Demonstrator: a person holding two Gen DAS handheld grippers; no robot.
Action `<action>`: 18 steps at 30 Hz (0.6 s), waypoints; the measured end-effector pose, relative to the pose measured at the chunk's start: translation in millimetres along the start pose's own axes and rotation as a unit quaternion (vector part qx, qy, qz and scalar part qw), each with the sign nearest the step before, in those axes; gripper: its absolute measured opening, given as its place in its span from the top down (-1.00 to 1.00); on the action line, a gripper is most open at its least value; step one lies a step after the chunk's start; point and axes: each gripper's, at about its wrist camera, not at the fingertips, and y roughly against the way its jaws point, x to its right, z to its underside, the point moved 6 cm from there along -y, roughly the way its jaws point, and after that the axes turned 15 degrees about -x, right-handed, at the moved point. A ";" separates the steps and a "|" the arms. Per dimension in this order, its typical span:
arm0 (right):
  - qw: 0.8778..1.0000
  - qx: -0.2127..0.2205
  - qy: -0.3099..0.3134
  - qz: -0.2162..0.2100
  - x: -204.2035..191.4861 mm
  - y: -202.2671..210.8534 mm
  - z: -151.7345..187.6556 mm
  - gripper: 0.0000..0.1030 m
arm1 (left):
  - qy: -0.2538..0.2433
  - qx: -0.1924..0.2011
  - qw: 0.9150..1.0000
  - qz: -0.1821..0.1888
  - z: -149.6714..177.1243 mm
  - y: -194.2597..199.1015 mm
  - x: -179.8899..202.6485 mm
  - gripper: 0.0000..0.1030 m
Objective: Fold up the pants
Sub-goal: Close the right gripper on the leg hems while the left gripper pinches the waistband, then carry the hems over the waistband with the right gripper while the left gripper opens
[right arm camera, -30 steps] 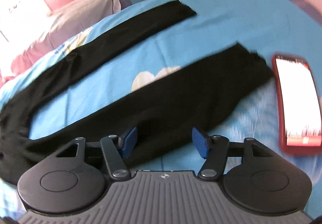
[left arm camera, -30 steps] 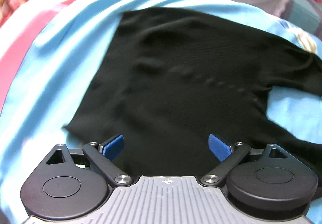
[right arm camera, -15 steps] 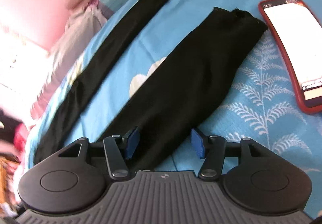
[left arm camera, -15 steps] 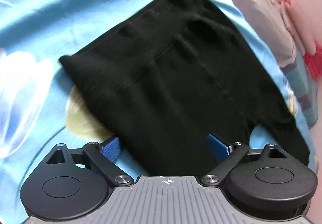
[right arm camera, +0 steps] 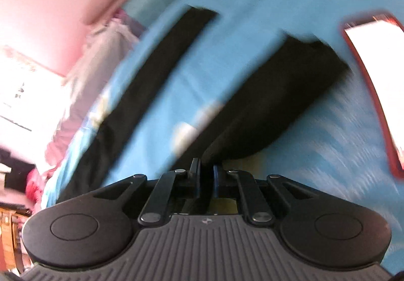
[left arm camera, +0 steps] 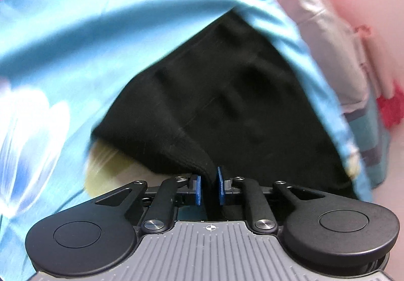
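— Black knit pants (left arm camera: 227,109) lie spread on the light blue printed bed sheet (left arm camera: 75,41), right?
— Yes. The left hand-held gripper (left arm camera: 209,188) pinches a raised fold at their wide upper part between its blue pads.
— And the right hand-held gripper (right arm camera: 205,180)?
— Its jaws have just been closing, and now they nip the edge of the nearer leg. The other leg runs apart, up toward the pillows.
— Anything nearby?
— A red-cased phone with a lit screen (right arm camera: 373,73) lies just beside that leg's cuff.
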 end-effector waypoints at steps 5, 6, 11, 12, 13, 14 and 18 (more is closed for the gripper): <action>0.997 0.008 0.076 -0.001 -67.8 -9.9 -65.9 0.79 | -0.053 0.022 0.998 0.010 -46.5 9.2 55.2 -0.51; 0.996 0.005 0.084 0.005 -80.4 -18.2 -82.6 0.79 | -0.060 0.021 0.998 0.009 -57.1 6.5 63.8 -0.51; 0.995 -0.010 0.103 0.014 -117.9 -81.9 -158.8 0.78 | -0.083 -0.003 0.996 -0.036 -123.4 -33.1 100.3 -0.43; 0.995 -0.017 0.100 0.013 -121.4 -97.1 -169.7 0.74 | -0.081 -0.019 0.996 -0.043 -134.7 -43.7 103.4 -0.40; 0.995 -0.022 0.098 0.011 -124.0 -111.6 -180.0 0.67 | -0.074 -0.035 0.995 -0.053 -142.7 -51.1 103.5 -0.45; 0.995 -0.019 0.096 0.017 -126.2 -122.0 -187.4 0.60 | -0.063 -0.050 0.995 -0.054 -149.7 -55.3 104.9 -0.64; 0.994 0.034 0.103 -0.024 -127.7 -114.9 -189.5 -0.35 | -0.075 -0.007 0.997 -0.005 -156.9 -27.5 113.6 -1.00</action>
